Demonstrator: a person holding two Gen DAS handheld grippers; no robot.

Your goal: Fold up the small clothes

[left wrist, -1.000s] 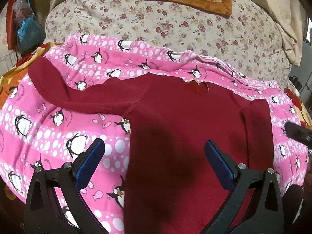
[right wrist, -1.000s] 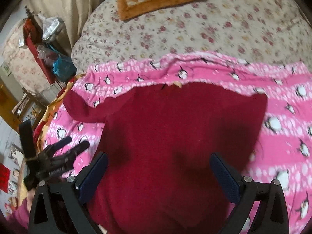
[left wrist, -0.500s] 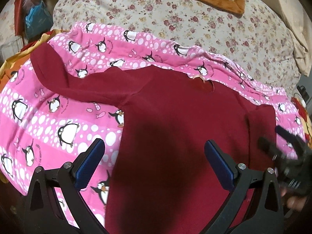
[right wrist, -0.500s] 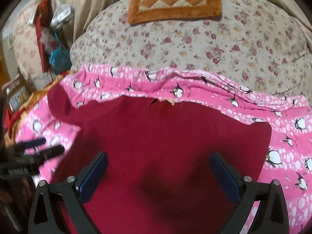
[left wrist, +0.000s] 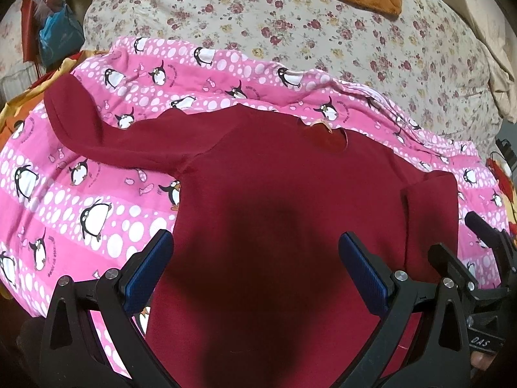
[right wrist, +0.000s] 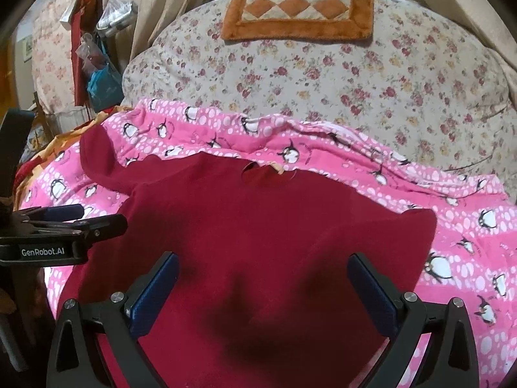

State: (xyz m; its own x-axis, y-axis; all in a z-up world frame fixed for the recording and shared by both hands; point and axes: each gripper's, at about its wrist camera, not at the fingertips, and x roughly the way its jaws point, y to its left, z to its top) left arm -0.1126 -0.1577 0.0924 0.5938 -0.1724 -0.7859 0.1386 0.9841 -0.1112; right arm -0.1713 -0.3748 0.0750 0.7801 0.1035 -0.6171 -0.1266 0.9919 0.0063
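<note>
Since 1 second ago both cameras have pulled back and tilted up, so more of the floral quilt (right wrist: 355, 74) and orange mat (right wrist: 299, 11) shows. The red sweater (left wrist: 274, 194) lies flat on the pink penguin blanket (left wrist: 80, 200), 1 sleeve stretched left, the other folded in along its right side. The left gripper (left wrist: 255, 266) and the right gripper (right wrist: 261, 286) both hang over the sweater's body with jaws spread wide, pinching nothing. Open blanket lies on either side of the sweater. The sweater's lower hem is cut off by the frame, and a dark shadow blurs its middle.
</note>
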